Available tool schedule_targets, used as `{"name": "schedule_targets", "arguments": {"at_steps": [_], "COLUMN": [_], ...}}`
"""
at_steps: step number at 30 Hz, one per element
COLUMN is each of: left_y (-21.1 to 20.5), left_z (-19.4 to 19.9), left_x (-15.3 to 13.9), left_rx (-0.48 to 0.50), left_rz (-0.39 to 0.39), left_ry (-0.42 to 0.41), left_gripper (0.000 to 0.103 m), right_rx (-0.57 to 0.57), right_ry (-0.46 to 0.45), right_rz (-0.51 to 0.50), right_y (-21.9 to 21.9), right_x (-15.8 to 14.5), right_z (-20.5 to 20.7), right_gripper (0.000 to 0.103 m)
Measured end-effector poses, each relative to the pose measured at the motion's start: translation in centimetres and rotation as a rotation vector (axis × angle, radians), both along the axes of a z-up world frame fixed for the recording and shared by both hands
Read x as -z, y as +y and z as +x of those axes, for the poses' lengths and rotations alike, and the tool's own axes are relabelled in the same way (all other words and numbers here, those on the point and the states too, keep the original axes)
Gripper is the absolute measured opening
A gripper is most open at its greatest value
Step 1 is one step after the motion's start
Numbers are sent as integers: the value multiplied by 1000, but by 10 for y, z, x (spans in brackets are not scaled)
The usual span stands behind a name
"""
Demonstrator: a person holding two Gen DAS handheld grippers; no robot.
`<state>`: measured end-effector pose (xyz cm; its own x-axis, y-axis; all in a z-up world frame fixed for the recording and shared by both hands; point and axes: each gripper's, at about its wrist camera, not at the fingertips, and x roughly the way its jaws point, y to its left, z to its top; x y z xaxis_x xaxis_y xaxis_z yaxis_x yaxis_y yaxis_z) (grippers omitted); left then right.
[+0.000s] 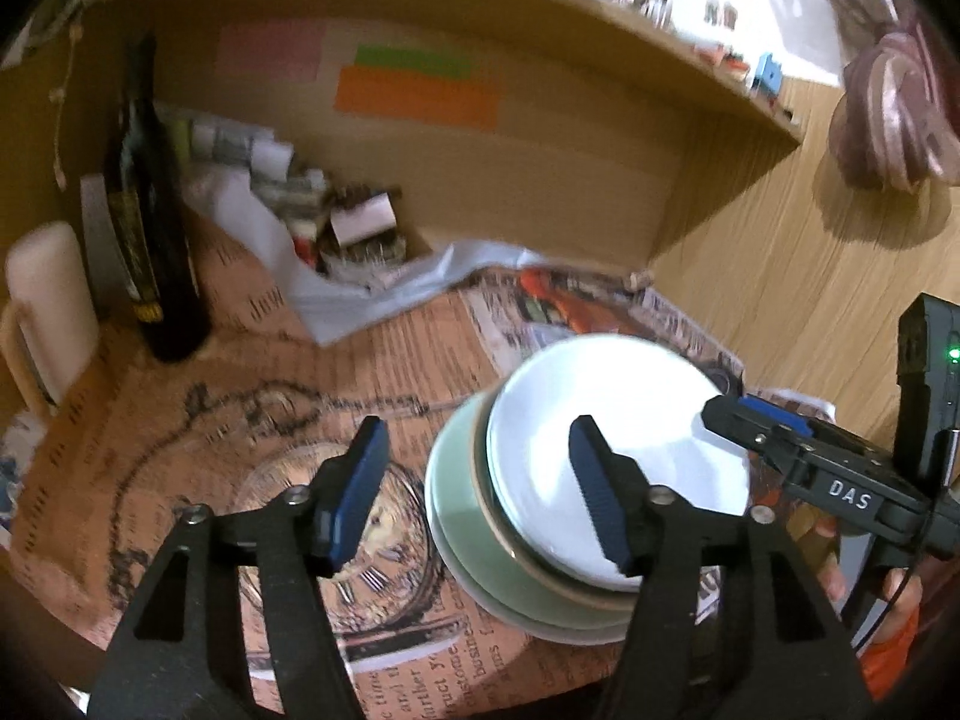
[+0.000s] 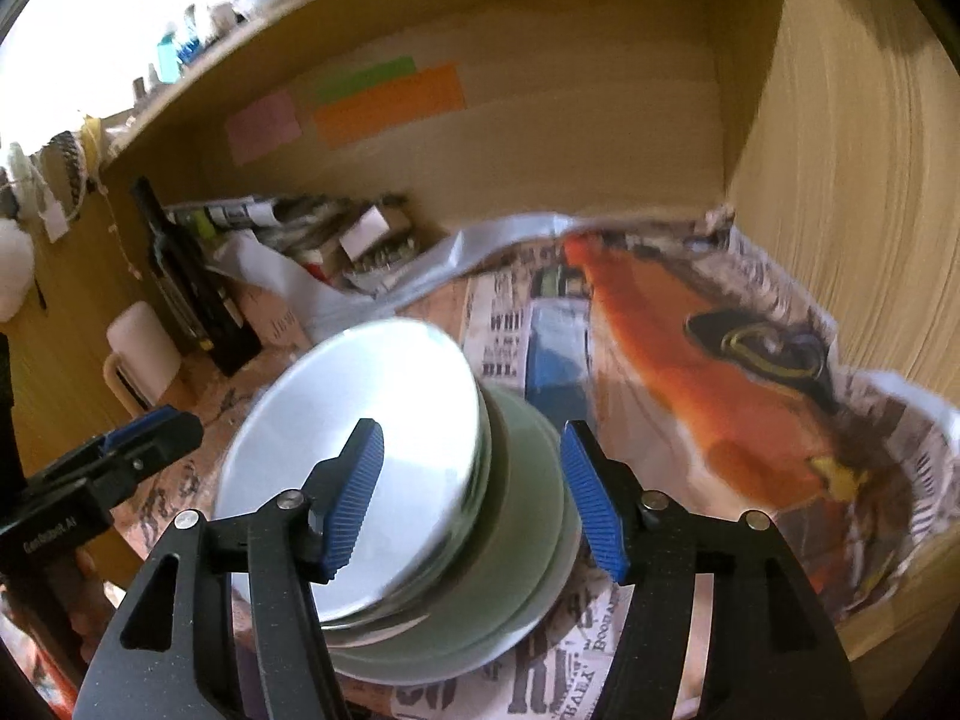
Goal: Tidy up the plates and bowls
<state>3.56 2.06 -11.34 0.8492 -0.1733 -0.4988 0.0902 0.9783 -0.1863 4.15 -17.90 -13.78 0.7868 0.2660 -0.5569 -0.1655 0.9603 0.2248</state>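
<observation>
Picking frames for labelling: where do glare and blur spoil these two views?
Left wrist view: glare whitens the white plate; the dark bottle is motion-smeared. Right wrist view: the same plate is washed out with a smeared rim, the window corner overexposed. Both views bend the shelf.

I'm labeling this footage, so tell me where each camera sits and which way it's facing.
Left wrist view: rides the left gripper, looking forward and down at the stack of dishes to its right; its open jaws show, plus the right gripper and fingers at right.
Right wrist view: rides the right gripper, looking forward and down at the same stack from its other side; its jaws straddle the rim without pressing it, the left gripper at left.
Both share: the stack, dark bottle, orange paper, newspaper.
</observation>
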Motion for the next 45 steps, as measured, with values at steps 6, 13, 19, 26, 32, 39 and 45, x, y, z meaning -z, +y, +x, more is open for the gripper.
{"name": "schedule_targets", "arguments": {"at_steps": [6, 13, 19, 26, 32, 39, 45], "left_y": [-2, -5, -6, -6, -6, -7, -9], "left_z": [-14, -38, -56, -68, -73, -76, -76], "left_x": [-26, -52, -65, -71, -71, -70, -70], "left_rx": [-9, -35, -52, -72, -70, -64, -64], "left_rz": [33, 60, 73, 101, 108, 114, 116], "left_ry": [-93, -221, -292, -341, -355, -362, -361], "left_gripper": [70, 88, 98, 100, 101, 101, 101], "right_rx": [-26, -57, -57, -47, -35, -37, -36], "right_ry": [-108, -231, -307, -368, -399, -397, -403], "right_rz": [-13, -29, -20, -23, -36, -38, -38], "right_y": [4, 12, 13, 11, 11, 13, 15], "right_x": [-29, -55, -68, -78, -81, -81, -81], "right_z": [-17, -36, -50, -66, -73, -73, -74], "right_gripper": [60, 65, 79, 94, 103, 103, 103]}}
